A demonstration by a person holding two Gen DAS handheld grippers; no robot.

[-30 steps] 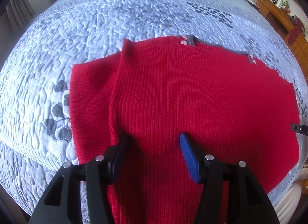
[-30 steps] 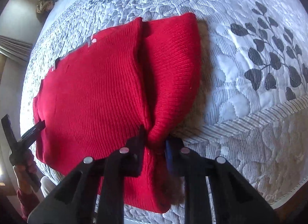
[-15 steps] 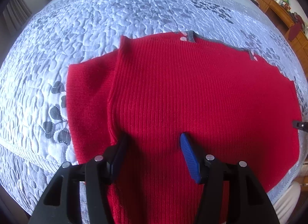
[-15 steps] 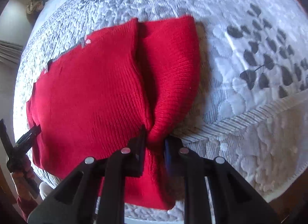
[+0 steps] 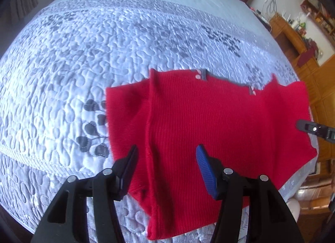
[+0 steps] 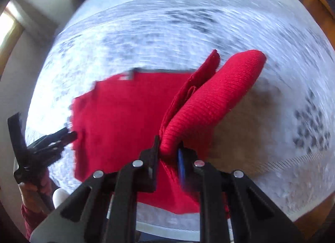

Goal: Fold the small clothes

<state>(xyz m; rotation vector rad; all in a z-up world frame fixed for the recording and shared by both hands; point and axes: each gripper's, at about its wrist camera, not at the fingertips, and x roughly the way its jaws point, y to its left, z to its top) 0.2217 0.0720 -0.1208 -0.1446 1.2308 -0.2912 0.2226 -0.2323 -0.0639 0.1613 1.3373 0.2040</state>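
Observation:
A red knit sweater lies flat on the quilted bedspread, its grey neck trim at the far edge. My left gripper hovers open above the sweater's near left part, with a lengthwise fold ridge below the gap and nothing pinched. In the right wrist view my right gripper is shut on the sweater's right side, and the sleeve stands lifted off the bed in a bunched fold. The rest of the sweater stays flat. Each gripper shows in the other's view: right gripper, left gripper.
The pale grey bedspread with dark leaf prints spreads around the sweater, and its near edge drops off just below it. A wooden cabinet stands beyond the bed at the right. A hand in a red sleeve holds the left gripper.
My right gripper has risen and swung left with the sweater's right side, which has come off the bed. The left gripper has lifted away from the sweater, still open.

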